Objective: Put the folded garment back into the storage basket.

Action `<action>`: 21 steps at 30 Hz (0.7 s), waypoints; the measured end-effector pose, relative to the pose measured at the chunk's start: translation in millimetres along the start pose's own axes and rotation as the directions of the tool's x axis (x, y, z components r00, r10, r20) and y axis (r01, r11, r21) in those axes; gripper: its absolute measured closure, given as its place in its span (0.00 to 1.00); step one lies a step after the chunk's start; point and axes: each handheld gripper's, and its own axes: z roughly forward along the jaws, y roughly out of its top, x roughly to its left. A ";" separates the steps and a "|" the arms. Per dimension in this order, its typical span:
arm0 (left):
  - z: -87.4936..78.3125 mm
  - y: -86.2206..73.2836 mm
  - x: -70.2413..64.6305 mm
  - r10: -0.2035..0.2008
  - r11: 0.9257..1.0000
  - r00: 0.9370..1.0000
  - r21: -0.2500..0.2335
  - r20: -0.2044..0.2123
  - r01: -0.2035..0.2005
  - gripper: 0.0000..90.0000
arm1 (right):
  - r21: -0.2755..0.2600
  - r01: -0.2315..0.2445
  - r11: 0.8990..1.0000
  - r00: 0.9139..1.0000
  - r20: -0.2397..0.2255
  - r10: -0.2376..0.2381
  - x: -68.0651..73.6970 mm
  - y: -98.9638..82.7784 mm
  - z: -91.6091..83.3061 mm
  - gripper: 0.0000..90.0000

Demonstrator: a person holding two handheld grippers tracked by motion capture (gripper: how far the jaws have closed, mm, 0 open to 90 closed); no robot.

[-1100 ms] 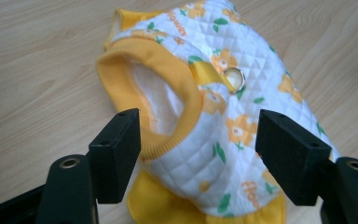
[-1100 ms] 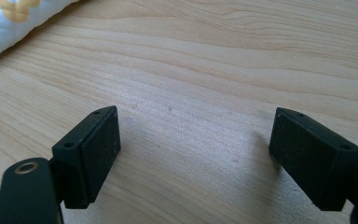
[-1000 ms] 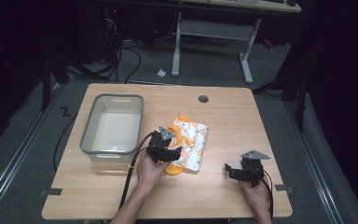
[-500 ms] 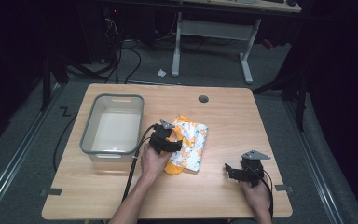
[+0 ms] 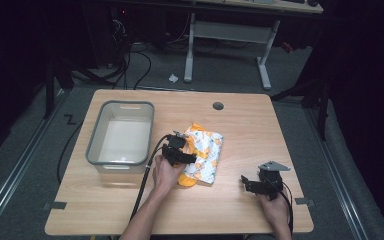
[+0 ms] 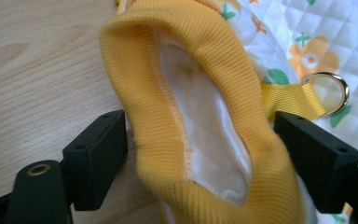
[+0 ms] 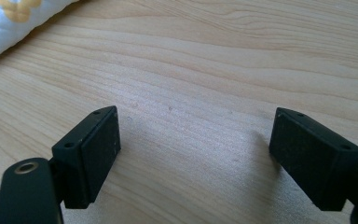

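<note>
Overall layout: items listed from largest to smallest.
Table [image 5: 130,210]: light wood top, with a round dark hole near its far edge.
Bin [image 5: 93,142]: clear grey-rimmed plastic tub on the table's left half, upright, its white interior bare.
Garment [image 5: 207,152]: quilted white fabric with an orange flower print and yellow ribbed trim, lying flat at table centre, just right of the bin.
Yellow cuff [image 6: 200,140]: ribbed opening of the garment, white lining visible inside, raised off the wood in the left gripper view.
Metal ring [image 6: 328,91]: silver loop on a yellow strap, resting on the quilted fabric beside the cuff.
Left gripper [image 5: 180,152]: held over the garment's near-left edge; jaws spread wide on either side of the yellow cuff, one jaw touching or nearly touching it, not clamped.
Right gripper [image 5: 252,184]: held low over bare wood near the table's right front, well apart from the garment; jaws spread wide, nothing between them.
</note>
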 end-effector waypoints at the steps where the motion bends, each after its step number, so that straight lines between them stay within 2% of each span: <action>1: 0.6 -0.4 -1.2 0.008 1.000 1.000 -0.002 -0.010 -0.008 0.21 | 0.000 0.000 1.000 1.000 0.000 0.000 0.0 0.0 0.0 0.18; 6: 1.5 -4.3 -3.2 0.021 0.999 0.999 -0.031 -0.031 -0.022 0.20 | 0.000 0.000 1.000 1.000 0.000 0.000 0.0 0.0 0.0 0.18; 9: 0.8 -4.8 -4.6 0.020 0.999 0.999 -0.035 -0.029 -0.021 0.22 | 0.000 0.000 1.000 1.000 0.000 0.000 0.0 0.0 0.0 0.18; 13: -1.5 -6.3 -7.5 0.039 0.998 0.999 -0.044 -0.007 -0.039 0.35 | 0.000 0.000 1.000 1.000 0.000 0.000 0.0 0.0 0.0 0.18; 21: -3.5 -7.9 -10.6 0.040 0.998 0.998 -0.055 0.038 -0.038 0.55 | 0.000 0.000 1.000 1.000 0.000 0.000 0.0 0.0 0.0 0.18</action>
